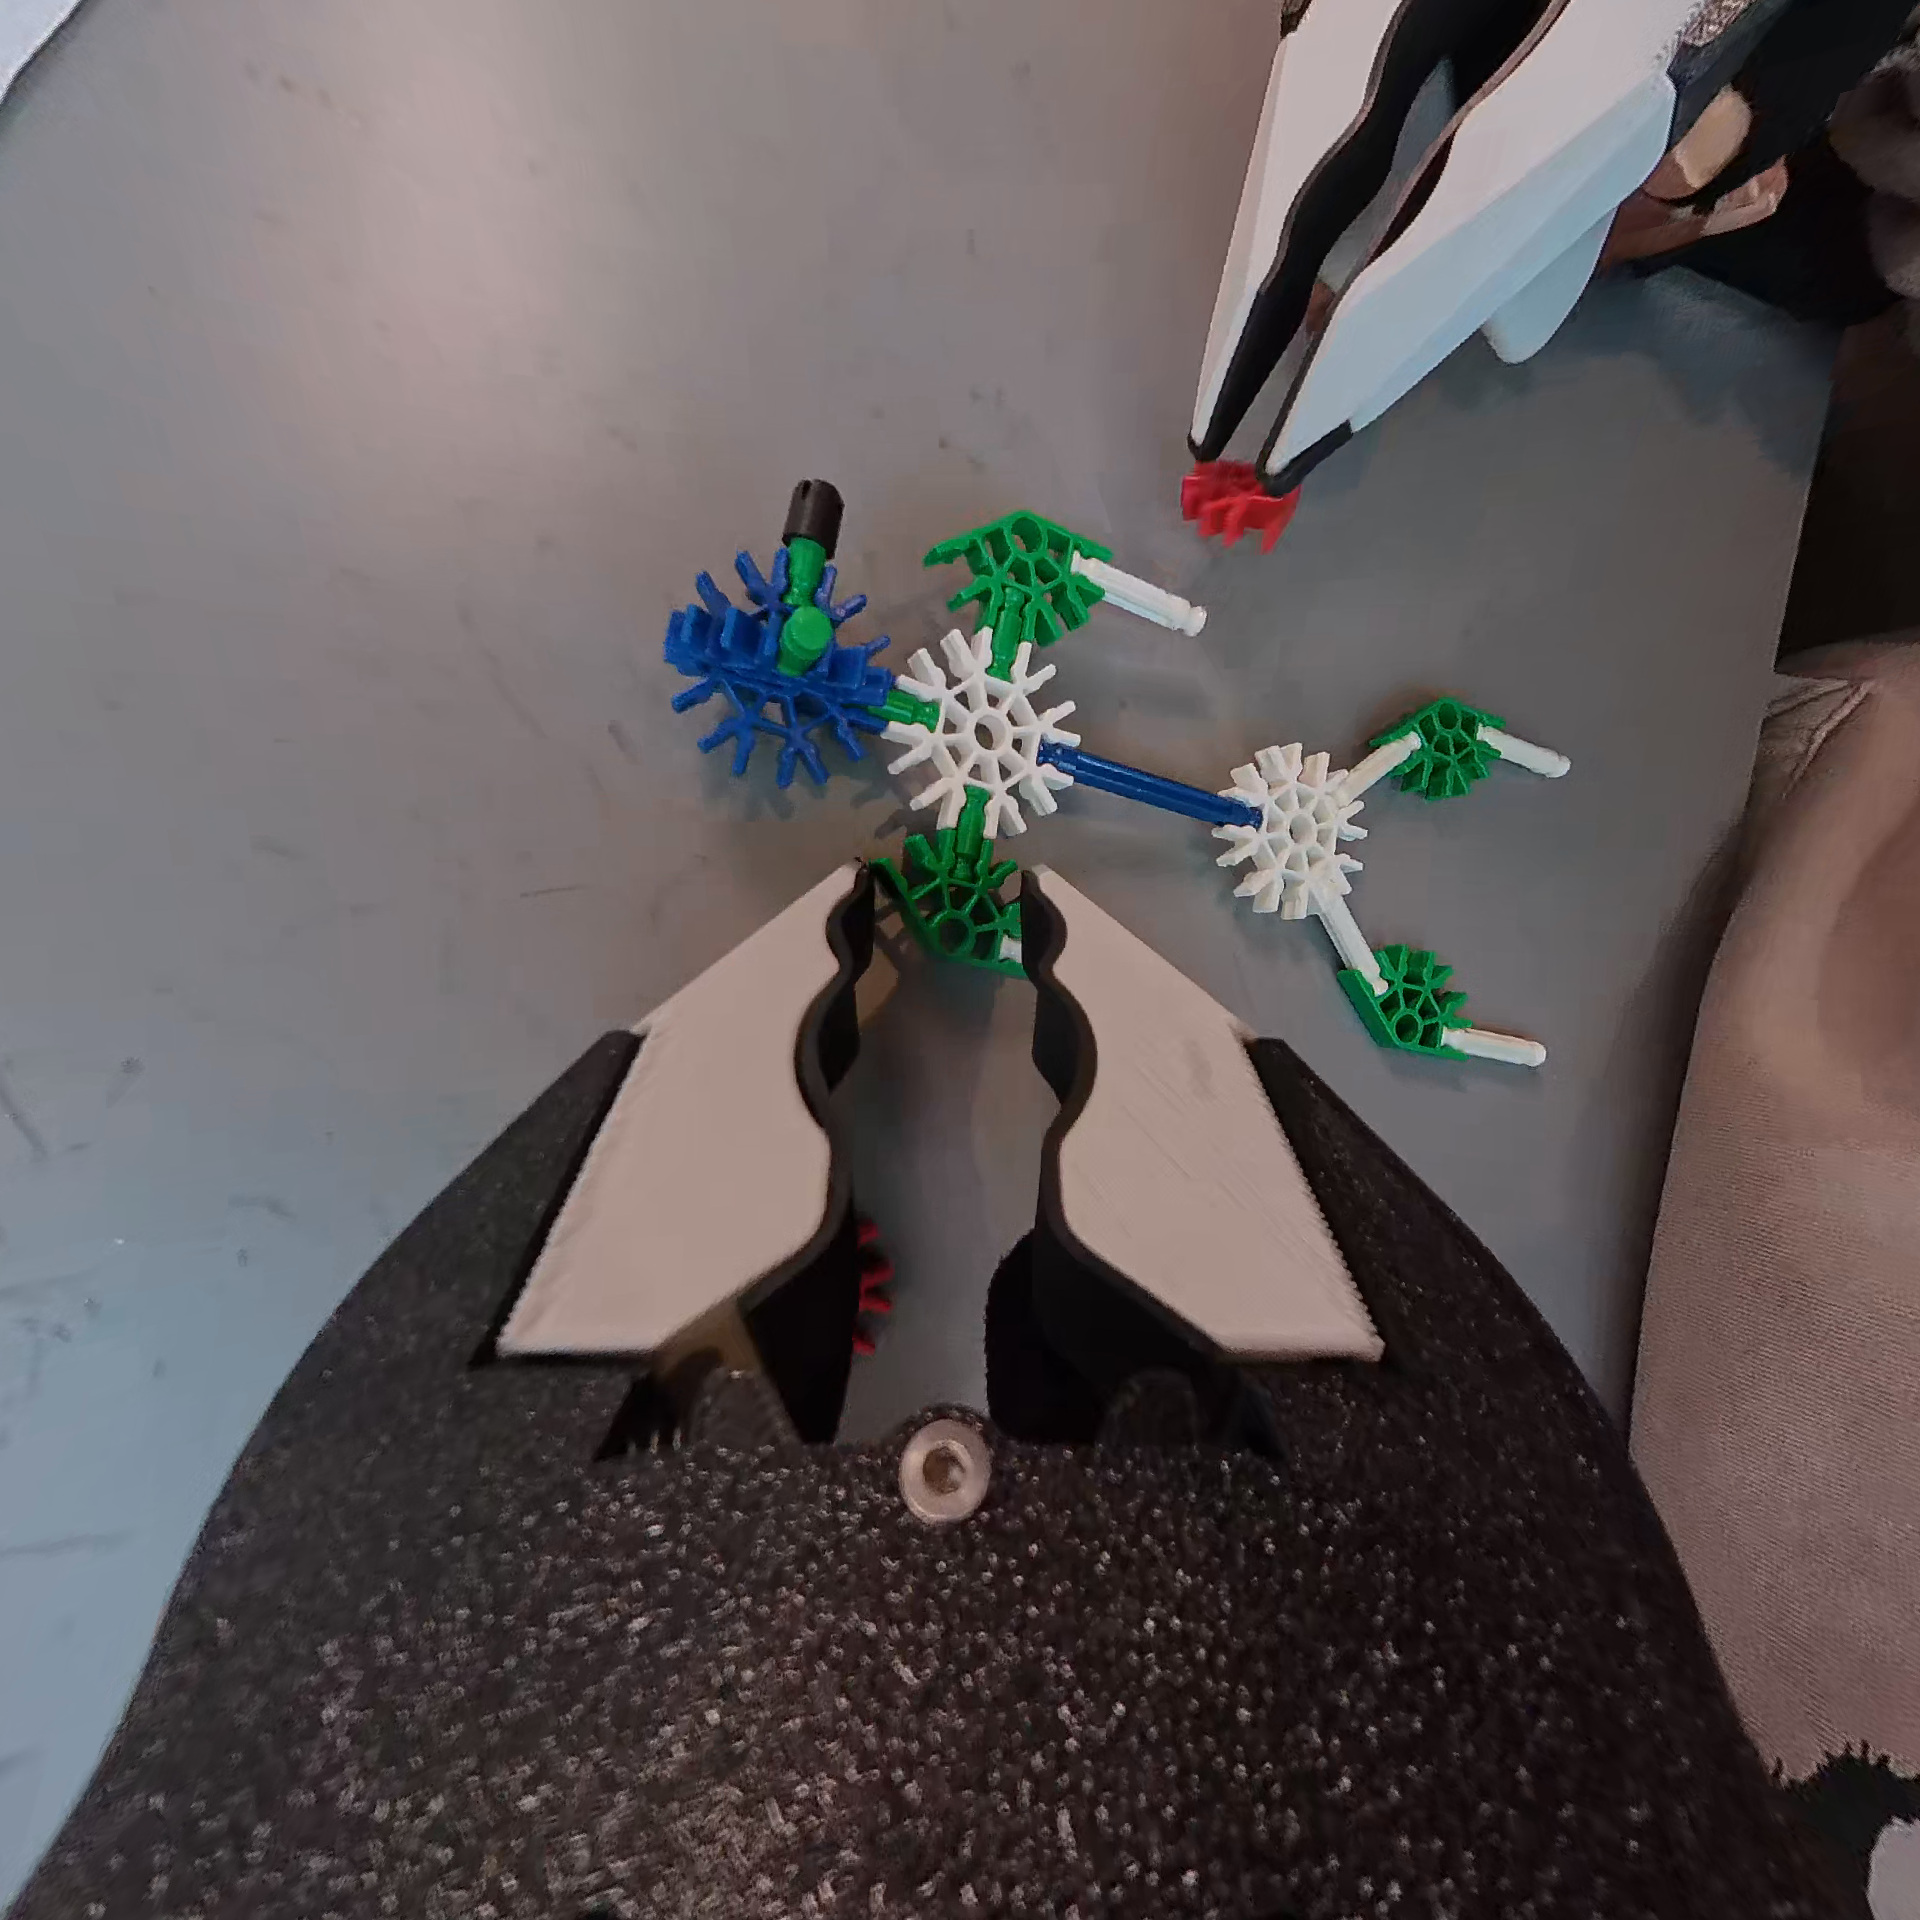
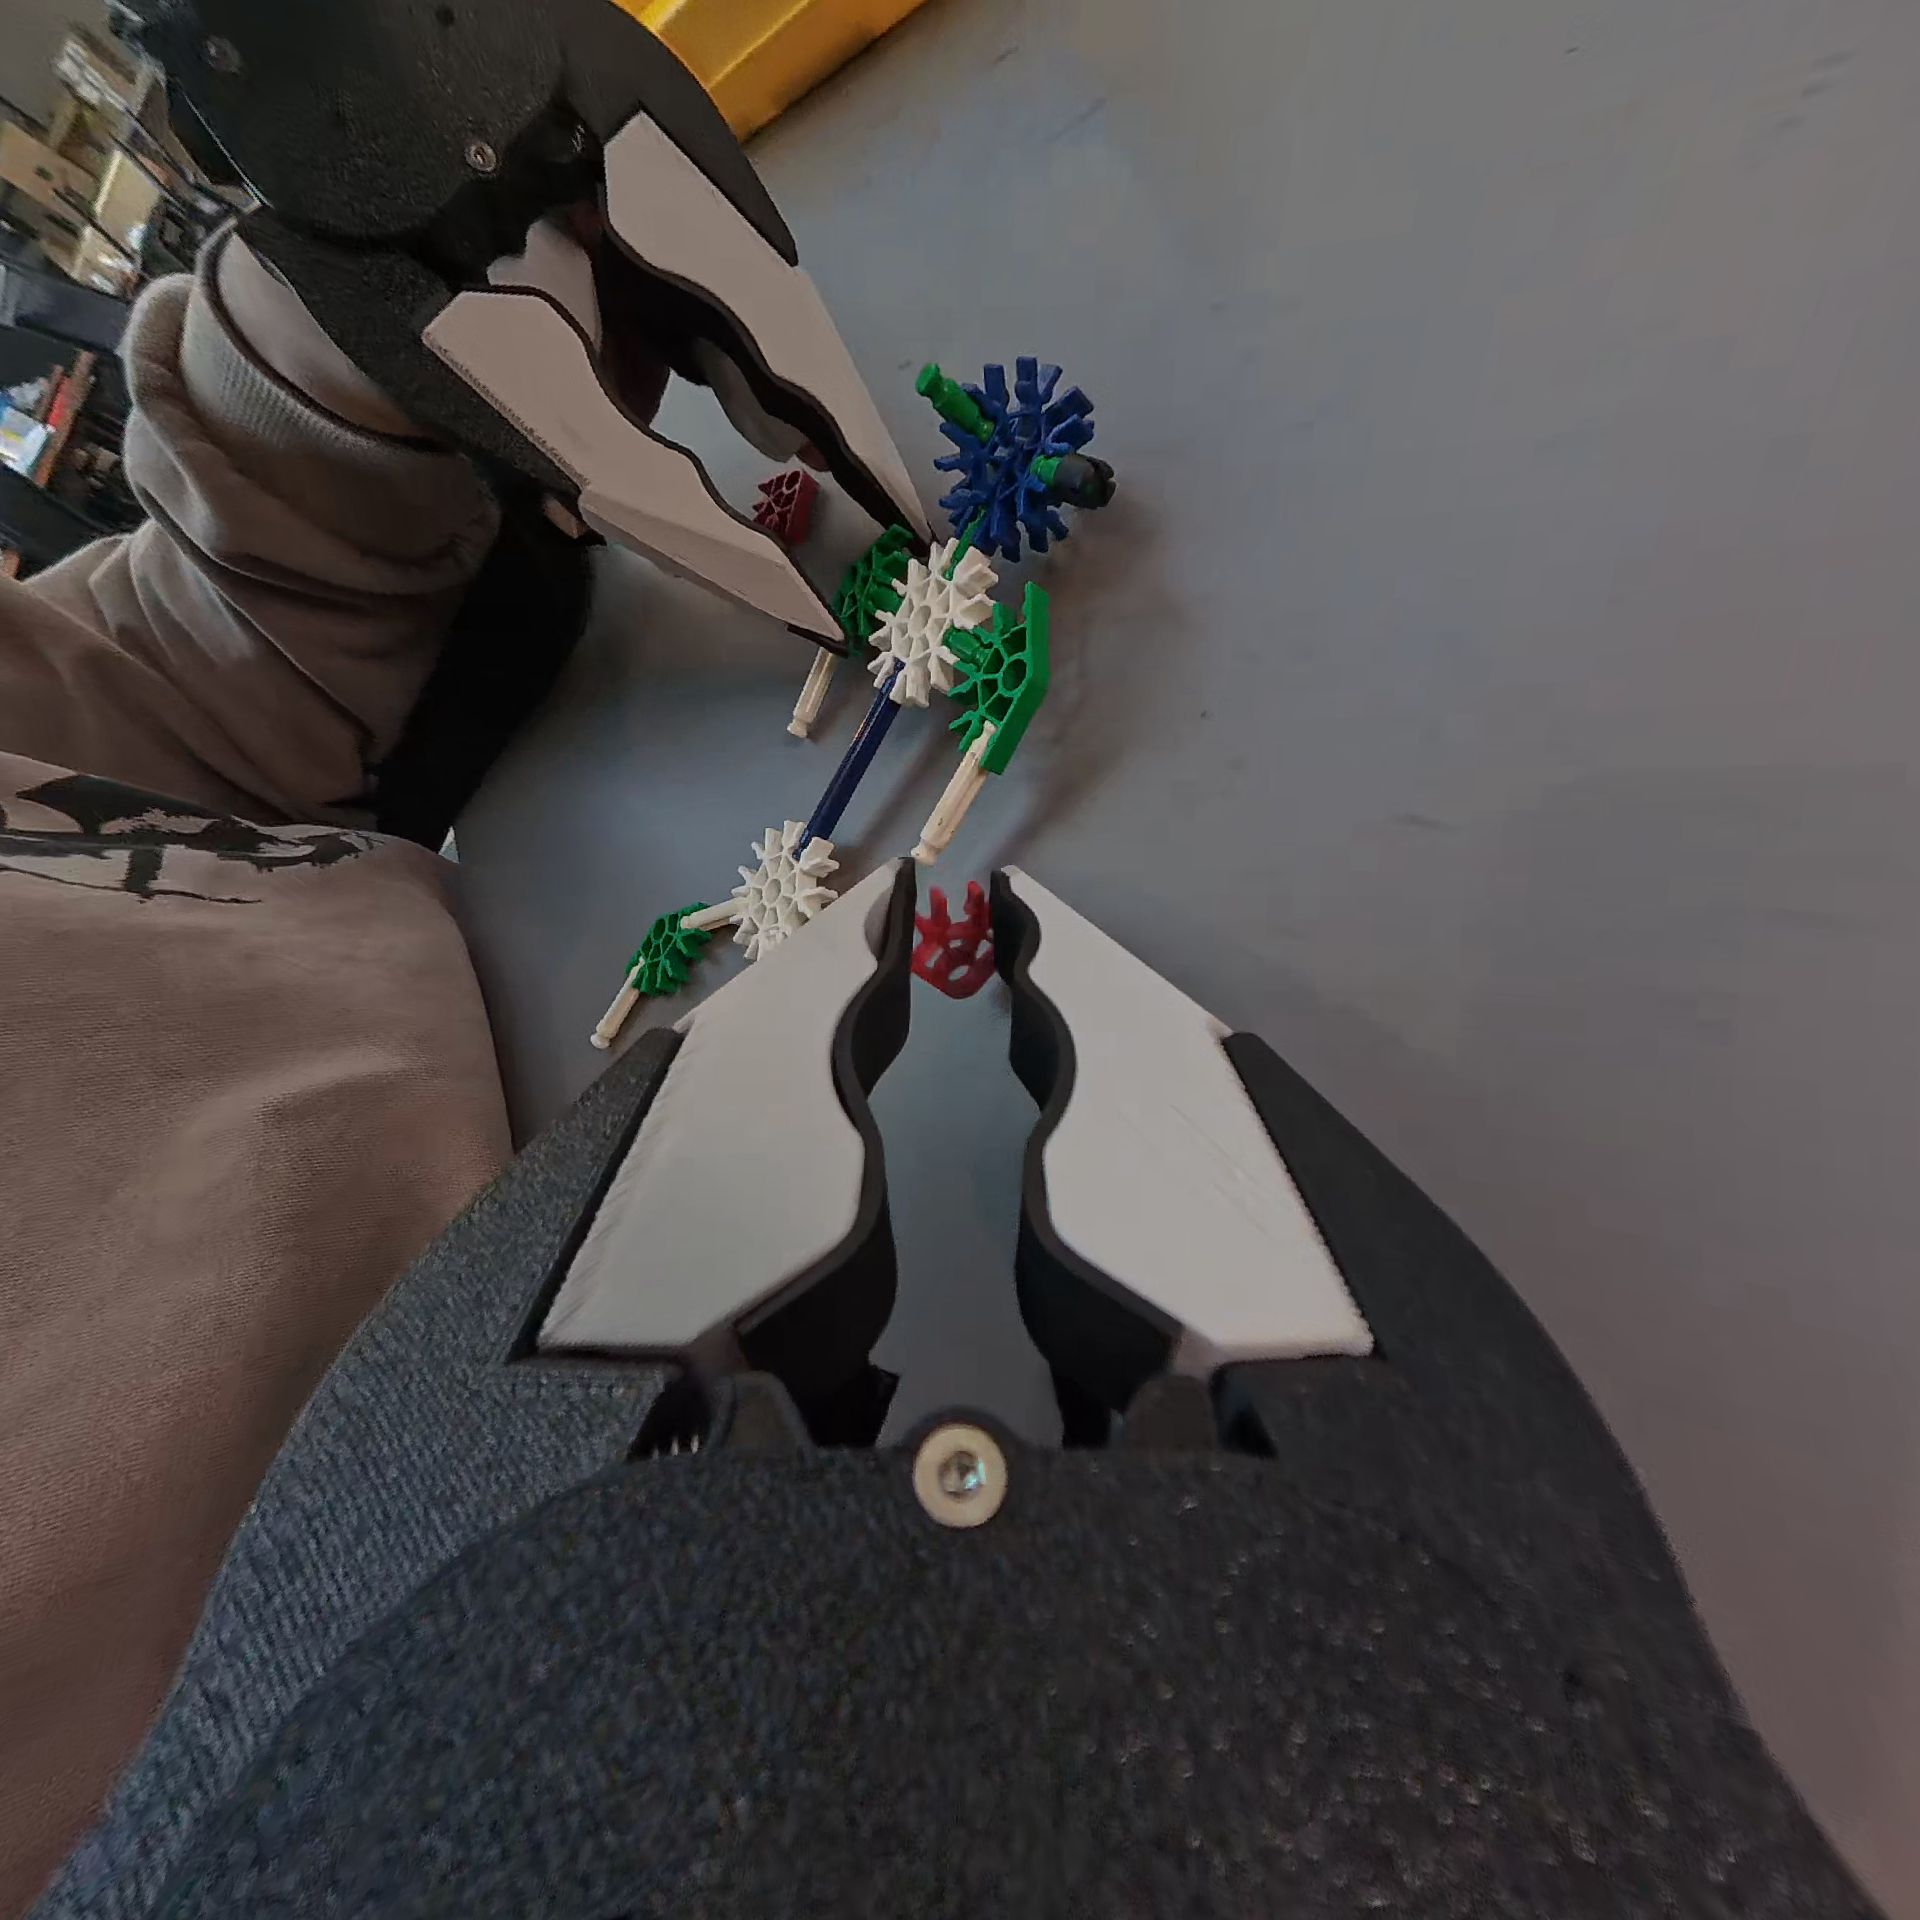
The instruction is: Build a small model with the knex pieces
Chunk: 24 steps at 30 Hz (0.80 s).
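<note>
On the grey tabletop, centre of both views: a rod-and-connector toy model lying flat, w/ two white snowflake connectors, the larger-looking one and a second, joined by a blue rod. We note a cluster of blue connectors at the far end, carrying a green rod w/ black cap. Four green fan connectors hang off the white hubs, each w/ a short white rod. The left gripper straddles the green connector nearest it. Its jaws are part-spread, and both tips appear to bear on that piece's outer edges, so we read a pinch, tho contact is not certain. The right wrist view agrees: the left gripper tips sit either side of the same green piece. The hold is at the very tips only, w/ the wavy inner pads behind unused. In our judgement such a hold pivots easily, esp. on a thin flat part. The right gripper is nearly closed, pinching a loose red connector betw. its tips, prongs pointing away from the camera. This piece sits just beside the free white rod end, not touching it. We cannot tell whether it rests on the table or hangs just above. A second, darker red connector lies behind the left gripper. Also visible are a grey sleeve at left and a yellow bin far back.
</note>
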Available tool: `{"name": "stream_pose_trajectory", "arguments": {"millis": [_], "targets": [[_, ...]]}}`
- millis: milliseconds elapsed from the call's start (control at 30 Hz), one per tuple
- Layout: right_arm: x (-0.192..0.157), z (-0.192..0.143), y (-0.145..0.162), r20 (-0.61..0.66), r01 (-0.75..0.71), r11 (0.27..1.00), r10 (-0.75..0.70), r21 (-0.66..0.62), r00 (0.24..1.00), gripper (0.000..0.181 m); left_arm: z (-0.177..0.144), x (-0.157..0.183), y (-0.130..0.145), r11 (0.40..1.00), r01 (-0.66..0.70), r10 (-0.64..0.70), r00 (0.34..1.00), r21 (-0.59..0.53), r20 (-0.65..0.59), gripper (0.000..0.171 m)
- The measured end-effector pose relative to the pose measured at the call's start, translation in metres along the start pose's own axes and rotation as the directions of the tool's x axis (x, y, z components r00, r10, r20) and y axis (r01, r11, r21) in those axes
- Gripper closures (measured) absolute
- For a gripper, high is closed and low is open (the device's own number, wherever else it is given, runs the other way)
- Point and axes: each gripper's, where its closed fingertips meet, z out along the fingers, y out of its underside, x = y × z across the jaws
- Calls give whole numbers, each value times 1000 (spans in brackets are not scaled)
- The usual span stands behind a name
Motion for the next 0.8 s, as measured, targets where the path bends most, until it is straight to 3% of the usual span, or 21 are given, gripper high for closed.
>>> {"name": "stream_pose_trajectory", "arguments": {"millis": [100,200,267,333,400,500,667,800], "targets": [[4,0,3,-76,59,998,-61,-28,995,166,-10,1,-3,998,-51,51,999,23,8,144],[2,-9,-1,-136,256,965,-262,-65,955,157,-19,-1,-9,990,-128,126,991,60,32,144],[-5,-15,5,-145,458,873,-482,-168,864,153,-21,2,-12,984,-162,161,987,79,26,143],[-12,-17,16,-102,627,721,-676,-295,730,148,-18,6,-11,979,-190,190,982,70,10,142],[-16,-14,25,-61,675,635,-744,-376,665,147,-12,7,-4,976,-218,218,976,27,12,136],[-6,-7,29,-65,649,633,-735,-422,675,145,-7,9,2,972,-236,236,972,-8,6,129],[-1,1,31,-104,501,772,-578,-391,810,144,-1,8,2,970,-243,244,969,-26,39,126],[0,5,33,-174,439,810,-533,-389,828,145,6,3,3,971,-232,236,967,-51,91,133]]}}
